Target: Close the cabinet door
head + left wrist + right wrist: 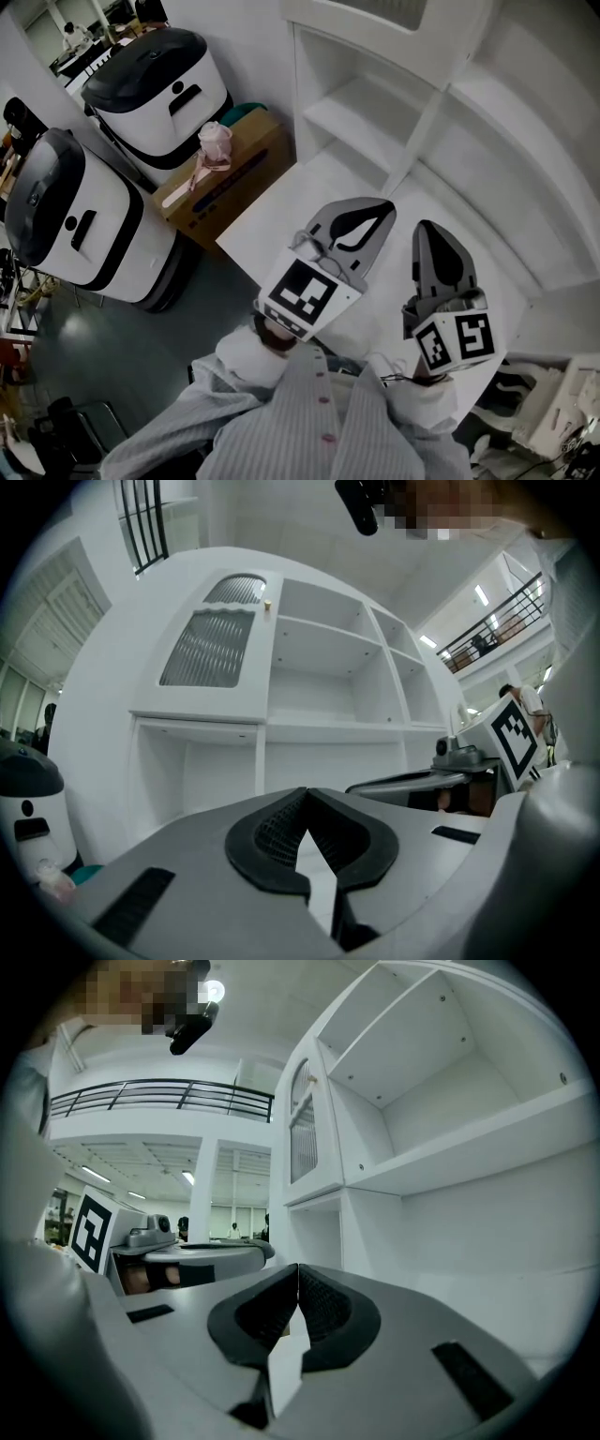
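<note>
From the head view, your left claw (384,206) and right claw (427,227) point side by side at the white cabinet (375,122). The left gripper view shows the left claw clenched on nothing, with the cabinet door (214,635), ribbed glass with a gold knob (266,603), at the cabinet's upper left. The right gripper view shows the right claw clenched too, and empty.

Head view looks steeply down; both gripper views level, near, facing same cabinet (319,696) (shared by all).
</note>
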Action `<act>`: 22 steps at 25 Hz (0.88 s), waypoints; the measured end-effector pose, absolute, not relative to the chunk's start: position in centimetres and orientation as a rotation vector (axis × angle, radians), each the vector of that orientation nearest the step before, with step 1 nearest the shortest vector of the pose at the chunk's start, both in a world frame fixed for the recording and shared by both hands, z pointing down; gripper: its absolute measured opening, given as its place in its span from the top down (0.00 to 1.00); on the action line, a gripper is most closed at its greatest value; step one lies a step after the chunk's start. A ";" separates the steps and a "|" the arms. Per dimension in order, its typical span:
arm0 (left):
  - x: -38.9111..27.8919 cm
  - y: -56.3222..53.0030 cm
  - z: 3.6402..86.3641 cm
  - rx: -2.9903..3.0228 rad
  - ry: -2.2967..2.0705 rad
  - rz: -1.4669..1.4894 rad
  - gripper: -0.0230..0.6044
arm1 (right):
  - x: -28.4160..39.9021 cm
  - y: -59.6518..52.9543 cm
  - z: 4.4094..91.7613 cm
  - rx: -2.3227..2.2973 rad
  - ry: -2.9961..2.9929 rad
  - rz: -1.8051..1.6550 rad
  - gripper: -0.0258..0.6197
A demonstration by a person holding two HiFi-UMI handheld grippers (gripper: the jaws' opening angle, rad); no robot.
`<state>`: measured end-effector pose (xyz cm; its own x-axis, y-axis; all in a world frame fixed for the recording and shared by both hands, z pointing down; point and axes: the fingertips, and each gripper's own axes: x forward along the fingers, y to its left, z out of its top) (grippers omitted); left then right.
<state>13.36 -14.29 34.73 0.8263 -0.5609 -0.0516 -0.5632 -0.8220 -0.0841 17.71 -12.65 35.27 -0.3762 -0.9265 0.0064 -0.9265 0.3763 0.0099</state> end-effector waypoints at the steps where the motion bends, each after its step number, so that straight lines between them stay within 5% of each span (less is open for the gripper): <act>1: 13.5 -14.2 35.0 -2.915 0.892 0.026 0.95 | 17.7 -12.6 35.5 1.743 -2.595 -0.001 0.94; 22: 14.3 -14.1 35.7 -2.934 0.850 -0.005 0.95 | 17.3 -12.4 35.8 1.689 -2.593 -0.017 0.94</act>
